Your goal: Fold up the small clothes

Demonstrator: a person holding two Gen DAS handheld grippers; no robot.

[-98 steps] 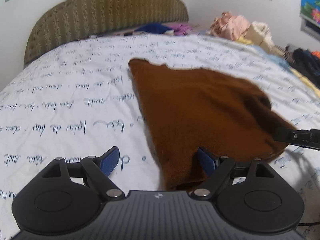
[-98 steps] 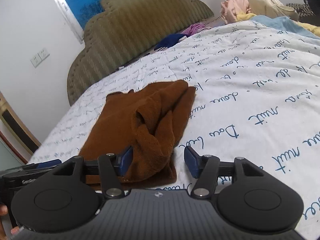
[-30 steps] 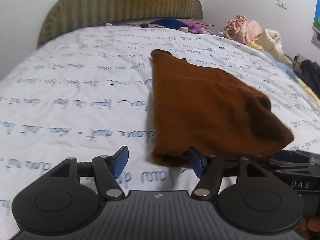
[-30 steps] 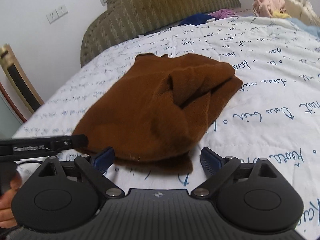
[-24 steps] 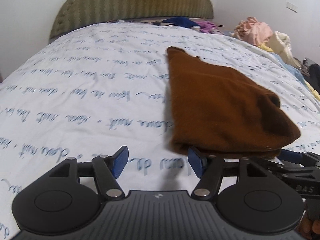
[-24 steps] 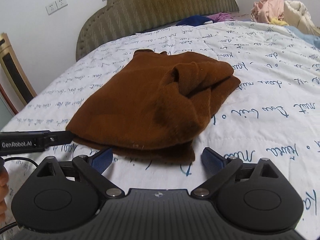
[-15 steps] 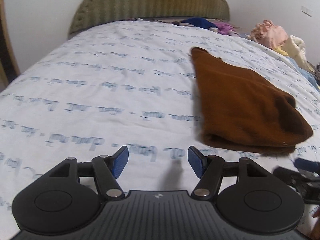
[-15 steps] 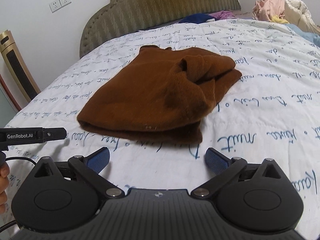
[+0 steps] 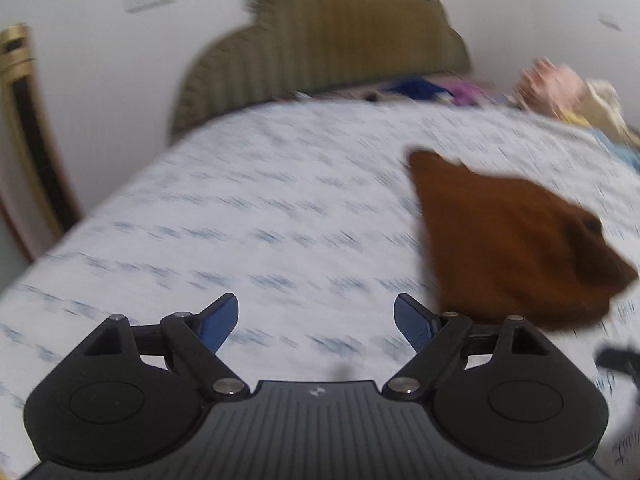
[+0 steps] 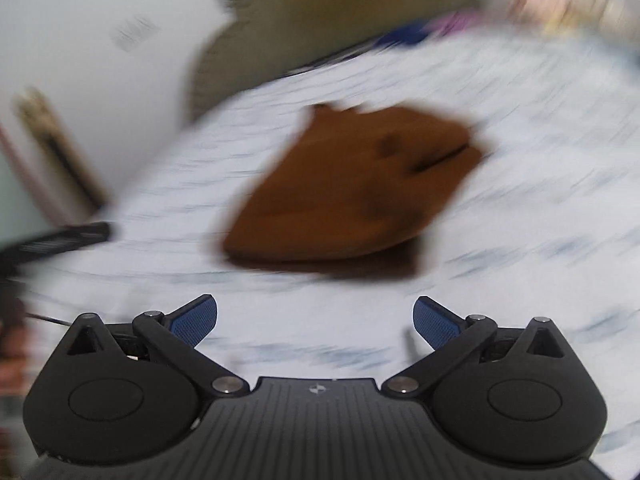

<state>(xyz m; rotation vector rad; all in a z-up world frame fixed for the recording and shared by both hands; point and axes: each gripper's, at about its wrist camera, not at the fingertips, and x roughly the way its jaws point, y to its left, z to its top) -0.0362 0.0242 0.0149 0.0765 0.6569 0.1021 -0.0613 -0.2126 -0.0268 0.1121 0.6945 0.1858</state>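
Note:
A brown garment (image 9: 504, 244) lies folded in a rough triangle on the white bedsheet (image 9: 248, 216) with blue script. In the left wrist view it sits to the right, ahead of my left gripper (image 9: 316, 316), whose jaws are opening with nothing between them. In the right wrist view the same garment (image 10: 356, 188) lies ahead, clear of my right gripper (image 10: 315, 318), which stands wide open and empty. The left gripper's black finger (image 10: 60, 240) shows at the left edge of the right wrist view. Both views are blurred.
An olive padded headboard (image 9: 320, 44) closes the far end of the bed. Loose clothes (image 9: 560, 88) are heaped at the far right, with blue and purple items (image 9: 436, 88) by the headboard. A gold-framed panel (image 9: 24, 128) stands against the left wall.
Both grippers have drawn back from the brown garment, which now lies free on the sheet. The left gripper swung left and its jaws spread wider; the right jaws also widened slightly.

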